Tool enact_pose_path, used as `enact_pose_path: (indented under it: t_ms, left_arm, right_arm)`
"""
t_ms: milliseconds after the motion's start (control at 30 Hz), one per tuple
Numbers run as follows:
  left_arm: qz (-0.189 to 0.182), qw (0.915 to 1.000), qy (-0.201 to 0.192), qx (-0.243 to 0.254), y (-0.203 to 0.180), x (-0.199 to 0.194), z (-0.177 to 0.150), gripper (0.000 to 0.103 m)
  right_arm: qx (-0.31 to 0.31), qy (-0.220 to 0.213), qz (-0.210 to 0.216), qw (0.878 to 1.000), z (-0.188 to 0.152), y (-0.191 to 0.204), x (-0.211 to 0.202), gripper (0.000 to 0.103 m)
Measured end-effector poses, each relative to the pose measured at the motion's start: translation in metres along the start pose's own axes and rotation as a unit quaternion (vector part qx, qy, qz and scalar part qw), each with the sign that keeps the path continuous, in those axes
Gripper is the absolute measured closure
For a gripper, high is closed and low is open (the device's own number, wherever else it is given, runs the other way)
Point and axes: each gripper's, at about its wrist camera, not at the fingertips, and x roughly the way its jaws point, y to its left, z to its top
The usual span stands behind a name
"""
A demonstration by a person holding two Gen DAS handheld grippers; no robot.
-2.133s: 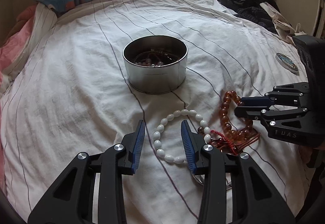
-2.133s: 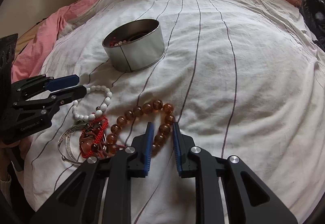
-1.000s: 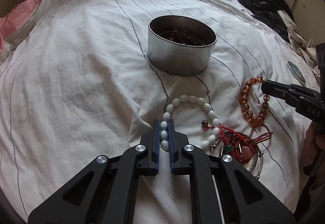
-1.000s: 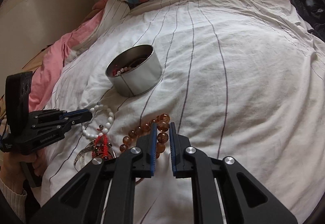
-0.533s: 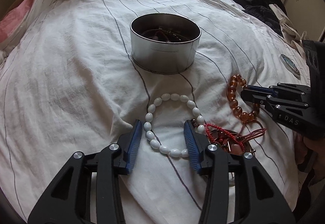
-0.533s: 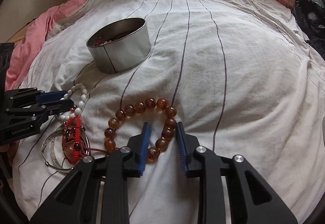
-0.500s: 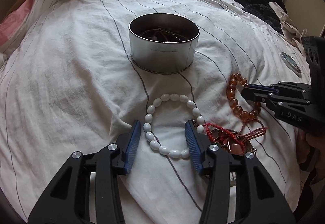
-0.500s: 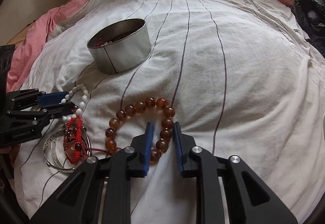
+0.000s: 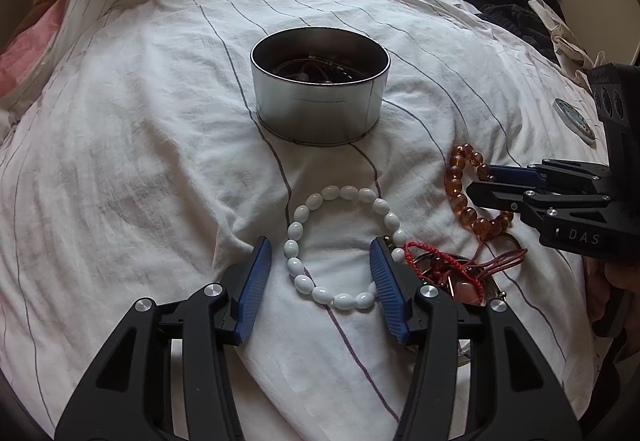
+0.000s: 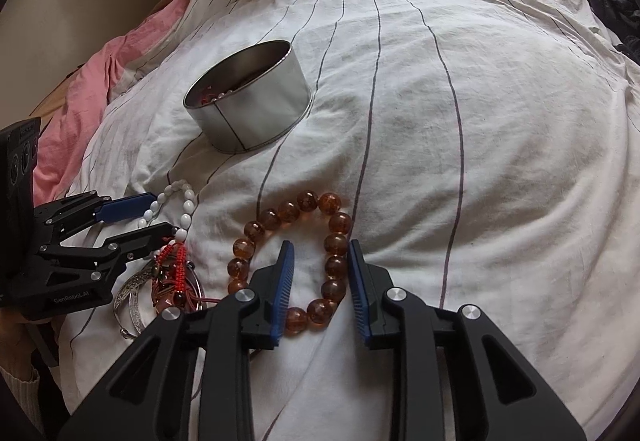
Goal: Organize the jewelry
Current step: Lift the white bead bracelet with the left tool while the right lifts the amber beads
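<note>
Change: right gripper (image 10: 319,281) is spreading wider than half a second ago.
Left gripper (image 9: 318,281): gaping wide around the white bead bracelet (image 9: 340,245) lying on the bed (image 9: 120,145).
Right gripper: straddling one side of the amber bead bracelet (image 10: 296,261).
Tin (image 9: 320,109): sitting beyond both, jewelry inside.

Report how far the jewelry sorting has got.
Done: some pieces already lie inside the tin. In hand: nothing is gripped; the open left gripper straddles the white bracelet, and the open right gripper straddles one side of the amber bracelet. Left: both bracelets, the red cord piece and the silver bangle.
</note>
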Motion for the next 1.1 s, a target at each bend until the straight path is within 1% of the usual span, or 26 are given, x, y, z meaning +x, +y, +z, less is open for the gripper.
enact_pose_path:
  t_ms: [33, 100, 200, 300, 367, 467, 533, 600, 667, 733, 800, 867, 933, 967, 1000, 1033, 1067, 1100]
  left_arm:
    - [0.000, 1.0000, 0.000, 0.000, 0.000, 0.000, 0.000, 0.054]
    - [0.001, 1.0000, 0.000, 0.001, 0.000, 0.000, 0.000, 0.053]
    - [0.002, 1.0000, 0.000, 0.001, 0.000, 0.000, 0.000, 0.053]
    - [0.001, 1.0000, 0.000, 0.001, 0.000, 0.000, 0.000, 0.053]
    - [0.002, 1.0000, 0.000, 0.001, -0.001, 0.000, 0.000, 0.053]
    - [0.002, 1.0000, 0.000, 0.001, -0.001, 0.000, 0.000, 0.052]
    - [0.002, 1.0000, 0.000, 0.002, -0.001, 0.000, 0.000, 0.052]
    - [0.002, 1.0000, 0.000, 0.002, -0.001, 0.000, 0.000, 0.052]
    - [0.002, 1.0000, 0.000, 0.002, -0.001, 0.000, 0.000, 0.051]
    - [0.002, 1.0000, 0.000, 0.002, -0.001, 0.000, 0.000, 0.051]
    - [0.002, 1.0000, 0.000, 0.002, -0.001, 0.000, 0.000, 0.051]
    - [0.002, 1.0000, 0.000, 0.002, -0.001, 0.000, 0.000, 0.051]
    - [0.002, 1.0000, -0.001, 0.002, -0.001, -0.001, 0.000, 0.051]
    - [0.001, 1.0000, -0.003, 0.001, -0.001, -0.001, -0.001, 0.052]
    - [0.000, 1.0000, -0.004, -0.001, -0.001, -0.002, 0.000, 0.059]
    - [-0.002, 1.0000, -0.004, -0.002, 0.000, -0.003, 0.000, 0.077]
    - [-0.006, 1.0000, -0.006, -0.004, 0.001, -0.004, 0.000, 0.083]
    - [-0.015, 0.9998, -0.009, -0.010, 0.004, -0.006, 0.001, 0.094]
  right_arm:
    - [-0.002, 0.001, 0.002, 1.000, 0.000, 0.000, 0.001, 0.069]
    - [-0.007, 0.002, 0.004, 1.000, 0.000, 0.002, 0.002, 0.061]
    - [-0.014, 0.002, 0.003, 1.000, -0.001, 0.005, 0.003, 0.057]
    - [-0.002, 0.002, 0.015, 1.000, 0.000, 0.002, 0.002, 0.055]
    - [0.000, 0.001, 0.015, 1.000, 0.000, 0.002, 0.002, 0.055]
    - [-0.008, 0.001, 0.005, 1.000, -0.001, 0.005, 0.002, 0.056]
    - [-0.002, 0.000, 0.002, 1.000, -0.001, 0.003, 0.001, 0.061]
    - [0.007, -0.002, 0.001, 1.000, 0.000, -0.001, 0.000, 0.072]
    - [0.012, -0.001, 0.003, 1.000, 0.000, -0.003, 0.000, 0.075]
    - [0.009, 0.000, 0.000, 1.000, 0.000, -0.002, 0.001, 0.075]
    - [0.010, 0.001, 0.004, 1.000, 0.001, -0.002, 0.002, 0.070]
    - [0.007, 0.002, 0.003, 1.000, 0.001, -0.001, 0.002, 0.069]
    - [0.002, 0.001, -0.001, 1.000, 0.000, 0.000, 0.002, 0.069]
    - [0.003, 0.000, -0.001, 1.000, 0.000, 0.000, 0.002, 0.072]
    - [0.006, -0.001, -0.001, 1.000, 0.000, 0.000, 0.001, 0.081]
    - [0.011, -0.002, 0.005, 1.000, 0.001, -0.002, 0.000, 0.087]
    - [0.020, -0.003, 0.017, 1.000, 0.000, -0.005, -0.001, 0.091]
    - [0.033, -0.005, 0.034, 0.999, 0.001, -0.008, -0.003, 0.091]
